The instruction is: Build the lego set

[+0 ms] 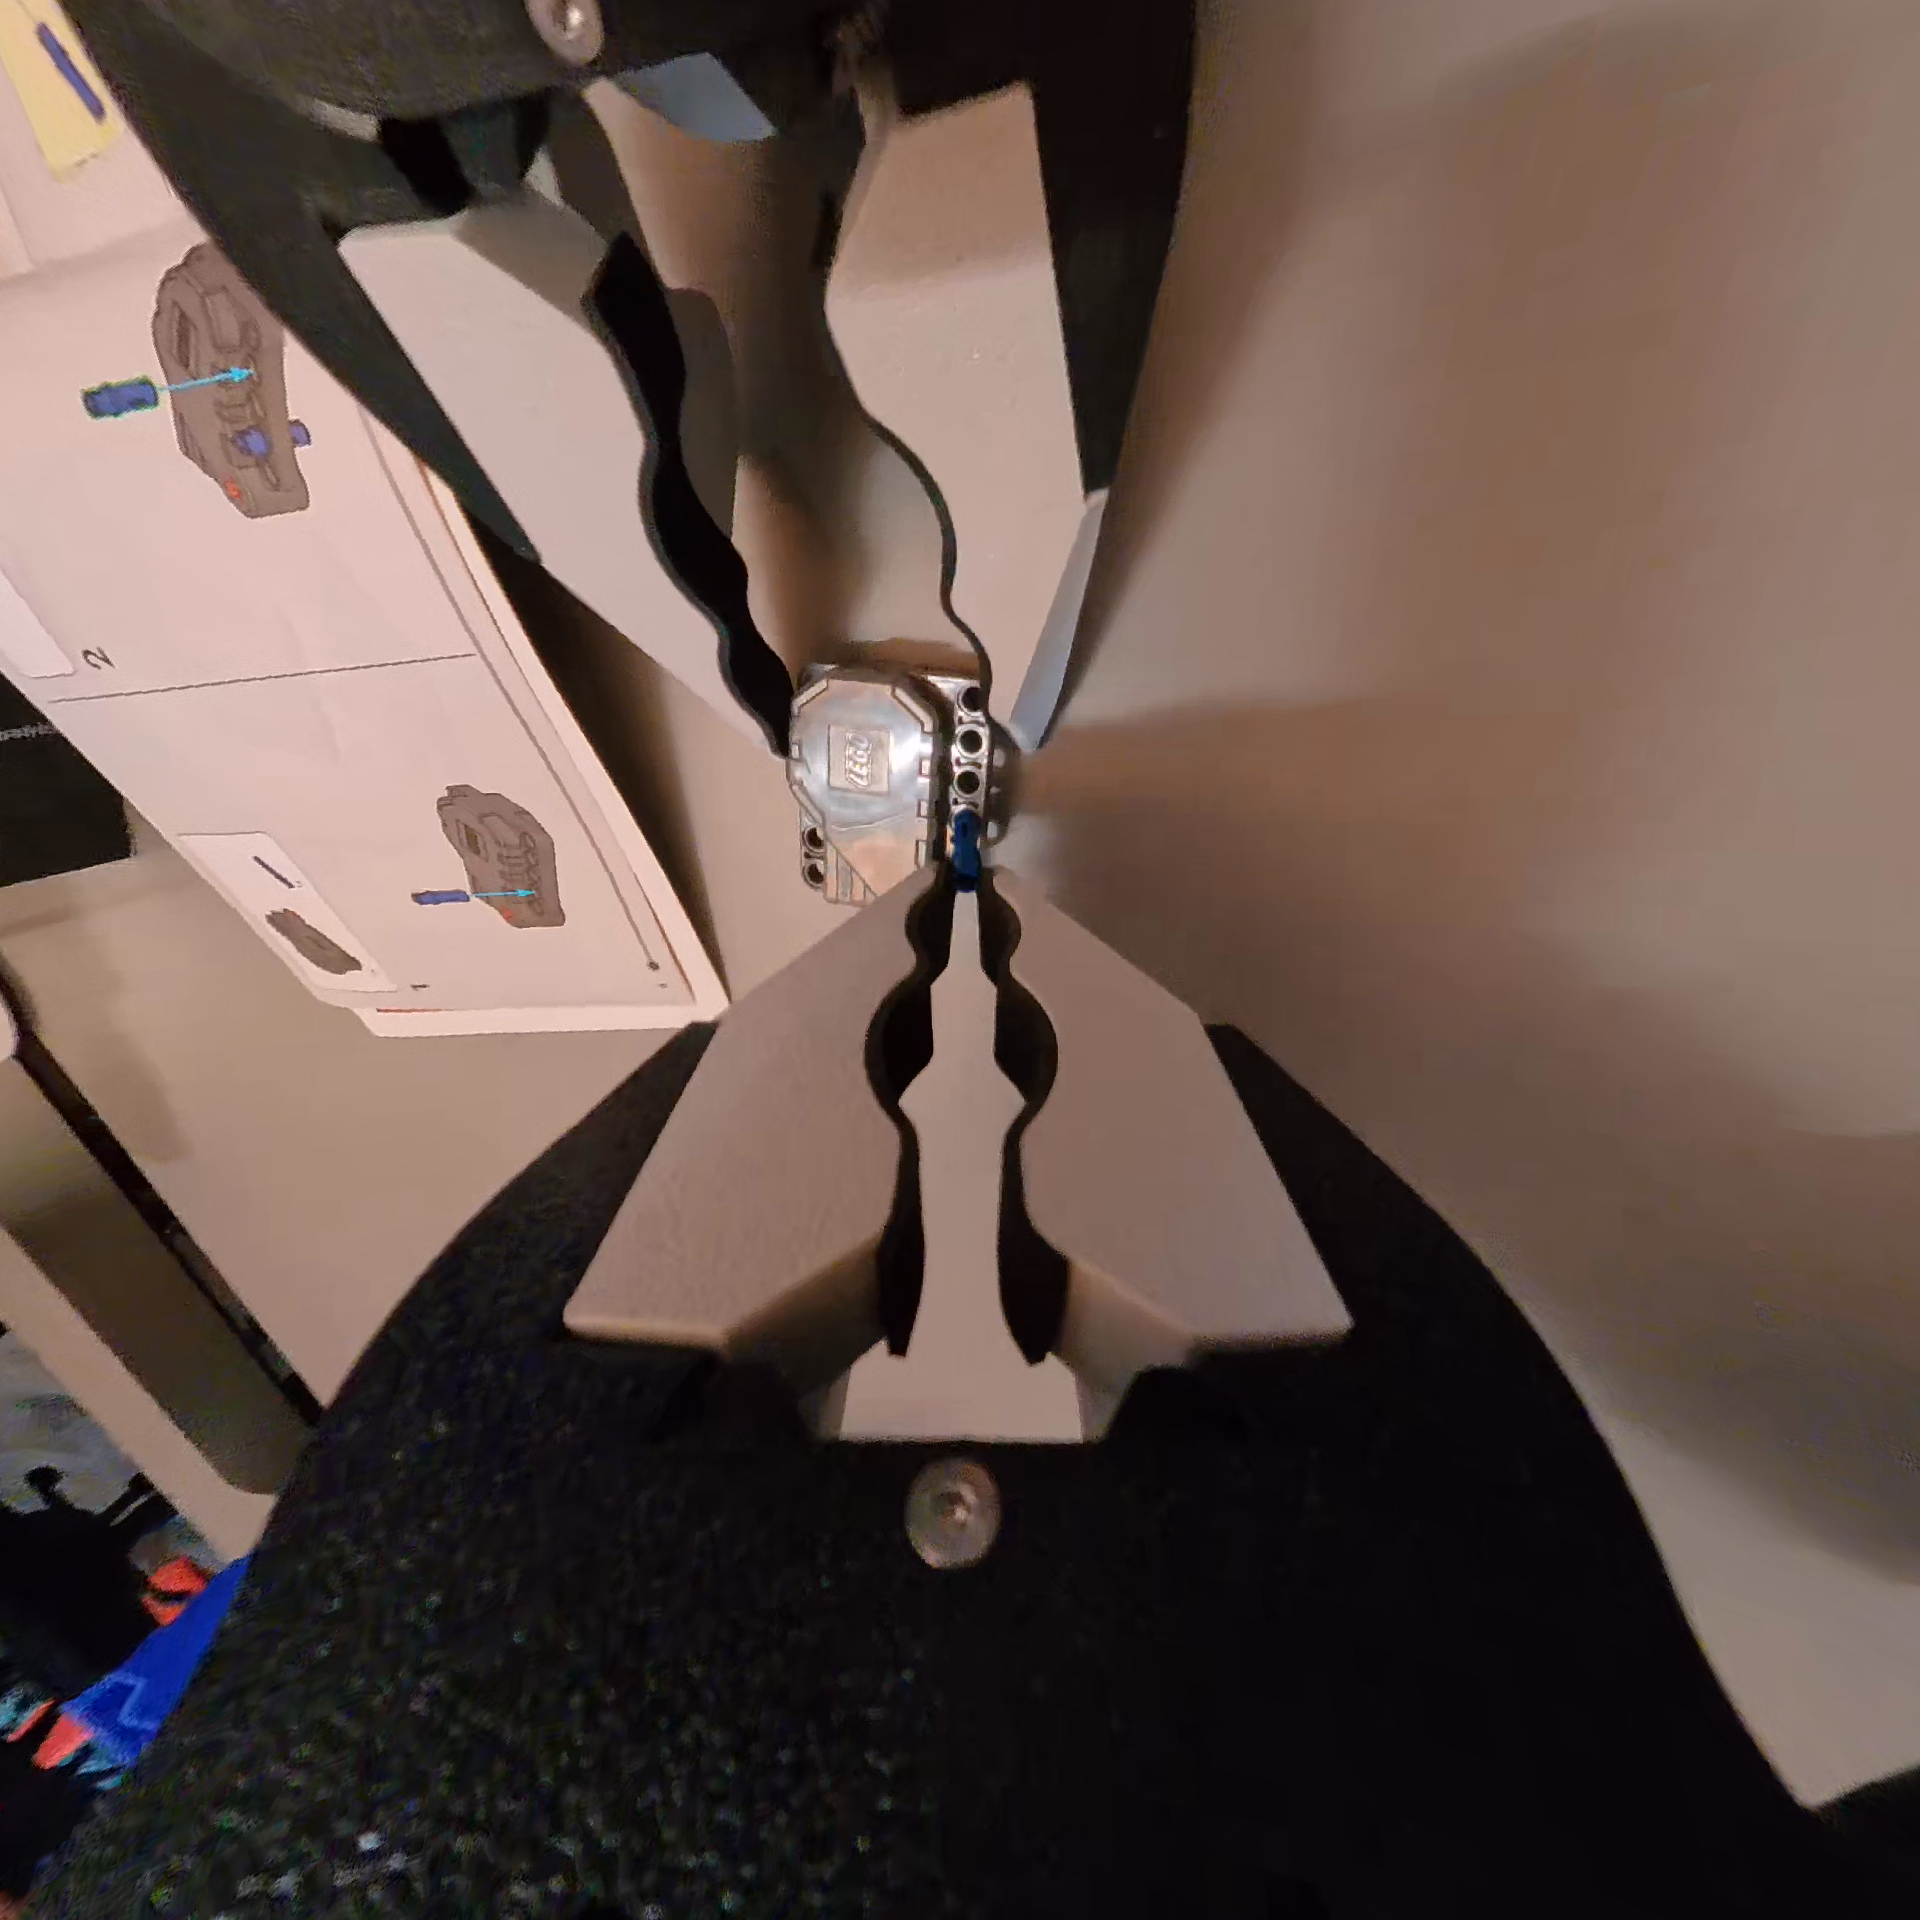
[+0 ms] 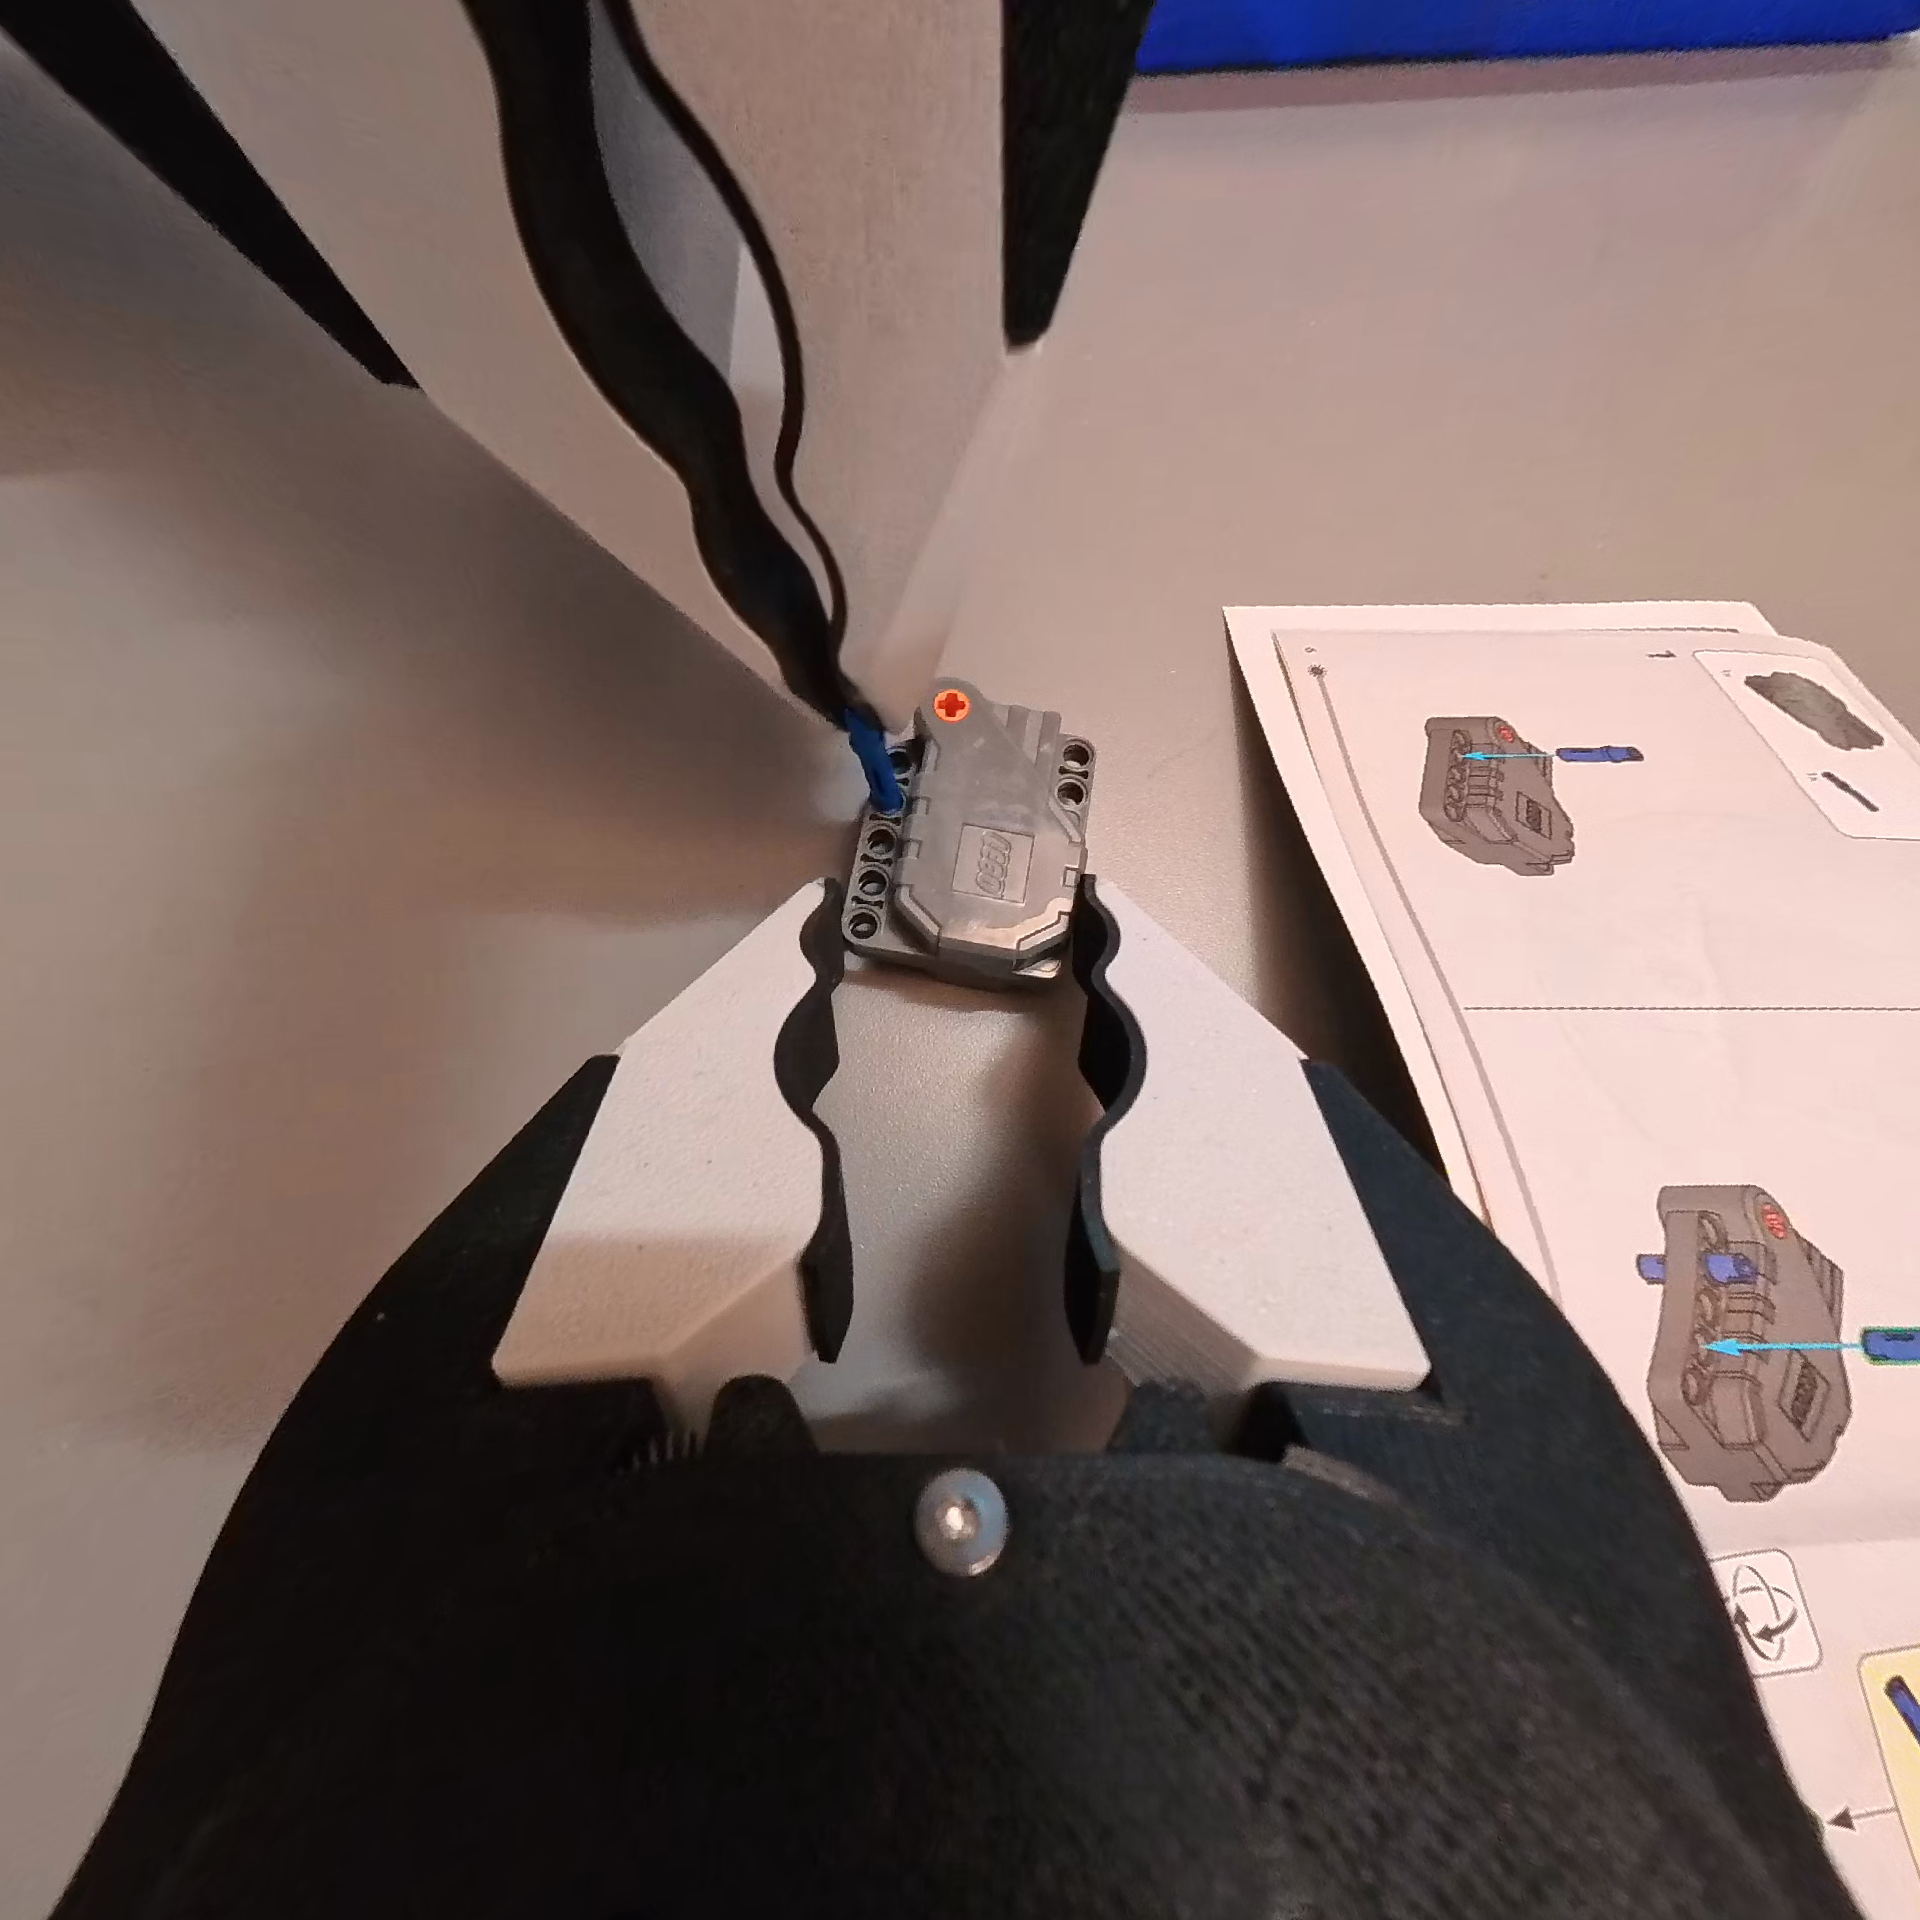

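A grey Lego motor block (image 2: 971, 842) with a row of pin holes along one side and an orange axle hole sits between the tips of my right gripper (image 2: 961, 894), which is shut on it. My left gripper (image 1: 964, 878) is shut on a small blue pin (image 1: 964, 842), whose far end sits in a hole of the block (image 1: 883, 774). In the right wrist view the blue pin (image 2: 871, 764) enters the block's hole row from the upper left, held by the left gripper (image 2: 847, 717). The right gripper (image 1: 883, 675) shows opposite in the left wrist view.
An open instruction booklet (image 2: 1621, 935) lies on the grey table (image 2: 1455, 364) right of the block; it also shows at the left of the left wrist view (image 1: 312, 644). A blue box edge (image 2: 1507, 31) is at the far back. Colourful items (image 1: 94, 1714) lie below the table edge. Less than 4 cm separates the two grippers' tips.
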Available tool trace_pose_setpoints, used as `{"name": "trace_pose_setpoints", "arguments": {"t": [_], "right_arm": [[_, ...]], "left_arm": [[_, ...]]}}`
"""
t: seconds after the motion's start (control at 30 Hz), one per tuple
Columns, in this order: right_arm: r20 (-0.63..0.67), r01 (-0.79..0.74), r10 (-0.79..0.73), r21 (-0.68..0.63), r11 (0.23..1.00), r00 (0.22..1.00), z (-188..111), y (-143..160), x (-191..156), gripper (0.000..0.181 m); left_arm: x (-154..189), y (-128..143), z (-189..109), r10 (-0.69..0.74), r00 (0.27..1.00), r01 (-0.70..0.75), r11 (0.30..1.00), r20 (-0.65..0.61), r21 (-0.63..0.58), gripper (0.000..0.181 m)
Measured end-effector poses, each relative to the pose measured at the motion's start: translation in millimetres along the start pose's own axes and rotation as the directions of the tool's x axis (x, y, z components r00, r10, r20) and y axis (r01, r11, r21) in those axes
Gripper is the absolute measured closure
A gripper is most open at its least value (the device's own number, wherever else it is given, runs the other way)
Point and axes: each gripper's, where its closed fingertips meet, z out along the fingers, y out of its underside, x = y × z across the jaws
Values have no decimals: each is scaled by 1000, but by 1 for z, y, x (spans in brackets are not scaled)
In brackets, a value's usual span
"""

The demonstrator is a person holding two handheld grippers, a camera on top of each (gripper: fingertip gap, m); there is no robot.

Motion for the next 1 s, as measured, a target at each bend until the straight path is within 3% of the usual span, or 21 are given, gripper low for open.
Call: {"name": "trace_pose_setpoints", "arguments": {"t": [0.4, 0.53, 1.0], "right_arm": [[4, -5, 5, 0, 1000, 1000, 0, 0, 0, 138], [5, -6, 6, -1, 1000, 1000, 0, 0, 0, 138], [15, -20, 20, -2, 1000, 1000, 0, 0, 0, 138]], "left_arm": [[0, -4, 0, 209, 978, -204, 958, 5, -202, 180], [0, -7, 2, 216, 976, -218, 949, -34, -226, 180], [-1, -5, 1, 47, 995, -52, 997, -84, -56, 180]]}}
